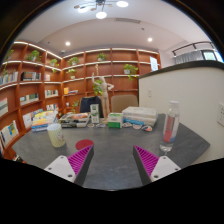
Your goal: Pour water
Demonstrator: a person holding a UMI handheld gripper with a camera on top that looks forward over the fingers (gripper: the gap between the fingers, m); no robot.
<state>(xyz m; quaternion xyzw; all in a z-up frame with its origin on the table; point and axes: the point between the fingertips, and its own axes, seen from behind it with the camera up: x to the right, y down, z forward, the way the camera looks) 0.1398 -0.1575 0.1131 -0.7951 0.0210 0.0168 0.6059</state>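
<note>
Two containers stand upright on the desk (110,150): a clear bottle (170,128) near its right edge, a yellowish cup (56,135) near its left. Contents unclear. The gripper (113,162) gapes wide, holding nothing.

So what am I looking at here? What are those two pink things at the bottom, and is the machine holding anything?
There is one picture, taken by a wide-angle camera riding on a hand-held two-finger gripper and looking forward along its fingers. The pink patches are the pads on the fingers' inner faces. The fingers stand open and hold nothing. Ahead lies a round grey table. On it stand a clear plastic bottle with a pinkish label beyond the right-hand finger, a small pale yellow-green cup beyond the left-hand one, and boxes and packets along the far edge. Behind are wooden shelves with books and plants.
</note>
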